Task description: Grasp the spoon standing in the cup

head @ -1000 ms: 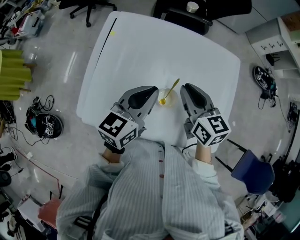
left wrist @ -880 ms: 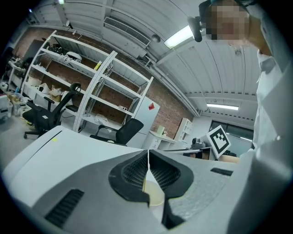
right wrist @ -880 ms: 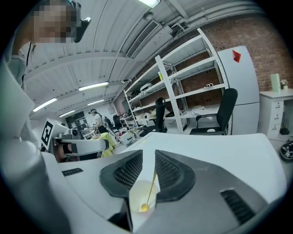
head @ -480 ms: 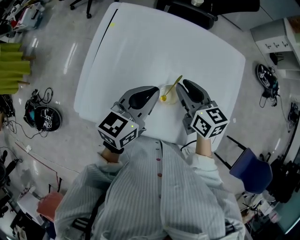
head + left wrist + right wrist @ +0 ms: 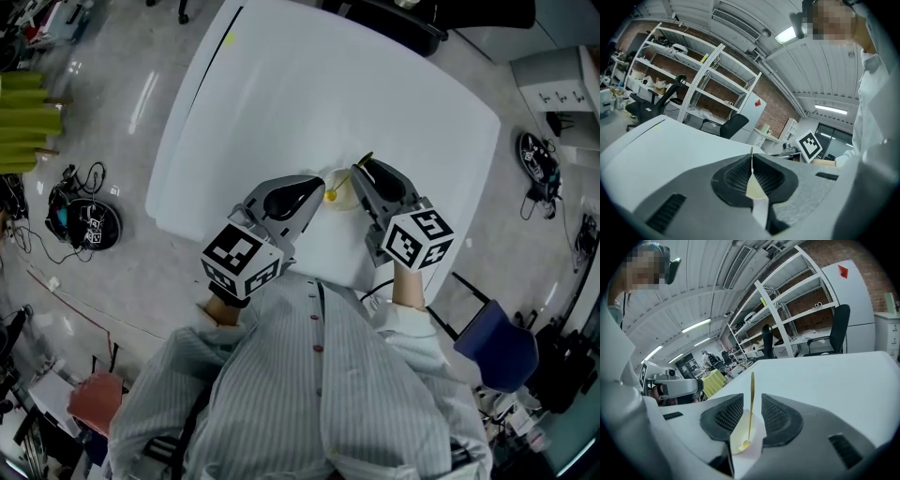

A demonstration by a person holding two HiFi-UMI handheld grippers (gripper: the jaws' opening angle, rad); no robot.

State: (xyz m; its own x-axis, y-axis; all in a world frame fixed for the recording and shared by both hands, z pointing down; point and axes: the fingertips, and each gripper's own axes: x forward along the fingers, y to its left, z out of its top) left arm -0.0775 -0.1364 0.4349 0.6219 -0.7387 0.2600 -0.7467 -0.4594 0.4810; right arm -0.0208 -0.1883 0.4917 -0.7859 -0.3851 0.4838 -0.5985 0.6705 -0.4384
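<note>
1. Where the white table [image 5: 281, 94] nears its front edge, the left gripper [image 5: 317, 193] lies low, with its tips at the left side of the cup [image 5: 340, 182]. In the left gripper view its jaws are closed together, with only a hairline between the pads. The cup's pale wall shows through the opening below them, and I cannot tell whether they nip it.
2. The cup stands upright near the middle of the table's front edge, between the two grippers.
3. The yellow spoon [image 5: 750, 413] stands in the cup with its bowl down on the bottom. Its thin handle leans up and away toward the table's far right corner.
4. The right gripper [image 5: 752, 400] sits at the cup's right side with its jaws apart. One ribbed pad is on each side of the spoon's handle above the rim, and the handle rises in the gap without touching either pad.
</note>
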